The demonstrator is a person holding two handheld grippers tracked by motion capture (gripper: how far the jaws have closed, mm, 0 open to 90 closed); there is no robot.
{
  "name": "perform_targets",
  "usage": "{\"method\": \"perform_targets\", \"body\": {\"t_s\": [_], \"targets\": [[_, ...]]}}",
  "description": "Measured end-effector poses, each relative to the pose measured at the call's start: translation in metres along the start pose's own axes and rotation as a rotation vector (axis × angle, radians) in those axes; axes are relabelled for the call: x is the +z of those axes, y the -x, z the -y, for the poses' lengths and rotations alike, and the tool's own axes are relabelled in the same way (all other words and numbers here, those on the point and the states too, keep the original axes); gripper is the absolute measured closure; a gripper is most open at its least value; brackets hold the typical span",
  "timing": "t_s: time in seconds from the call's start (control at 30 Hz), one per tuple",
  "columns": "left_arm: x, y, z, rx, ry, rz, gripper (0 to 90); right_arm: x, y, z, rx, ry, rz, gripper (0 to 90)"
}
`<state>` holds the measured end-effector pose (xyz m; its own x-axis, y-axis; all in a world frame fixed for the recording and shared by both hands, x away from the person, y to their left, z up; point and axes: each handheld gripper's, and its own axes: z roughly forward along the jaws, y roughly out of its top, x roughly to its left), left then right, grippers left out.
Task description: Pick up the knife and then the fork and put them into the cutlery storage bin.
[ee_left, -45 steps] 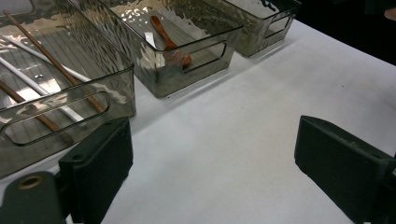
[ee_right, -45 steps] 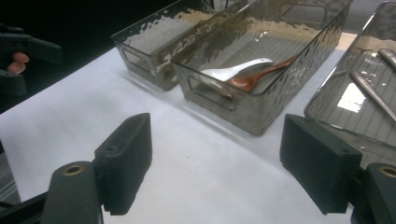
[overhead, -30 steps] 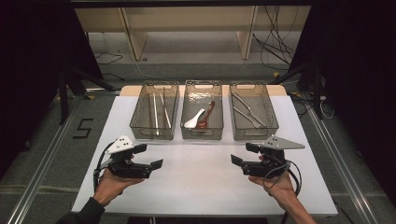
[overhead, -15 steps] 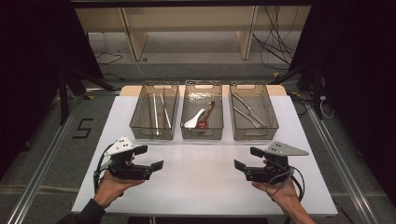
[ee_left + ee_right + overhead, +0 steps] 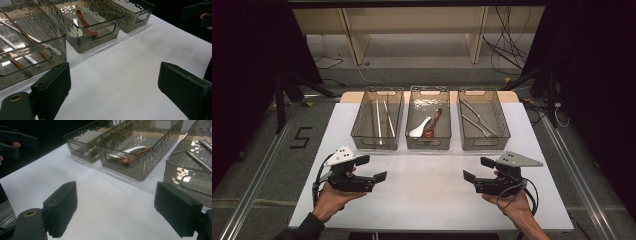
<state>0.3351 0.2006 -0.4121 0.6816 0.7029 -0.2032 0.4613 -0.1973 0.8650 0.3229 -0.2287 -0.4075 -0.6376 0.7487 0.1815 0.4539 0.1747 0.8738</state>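
Tongs [image 5: 474, 169] [image 5: 371, 168] wide apart — black, empty-jawed

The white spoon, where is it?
In the high view, the white spoon lies in the middle bin, beside the brown spoon.

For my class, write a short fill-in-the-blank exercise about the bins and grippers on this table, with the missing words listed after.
1. The number of clear bins on the white table is ____.
2. The white spoon lies in the ____ bin.
3. Both the left gripper and the right gripper have their jaws ____.
4. The chopsticks lie in the ____ bin.

Missing words: three; middle; open; left
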Motion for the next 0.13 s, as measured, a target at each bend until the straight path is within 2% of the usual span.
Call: {"method": "perform_targets", "body": {"t_s": [0.13], "targets": [[-0.0002,-0.0005,-0.0001,-0.001,0.002,-0.003,10.8,0.0006,0.0000,0.0001,-0.003,-0.005,0.000,19.6]]}}
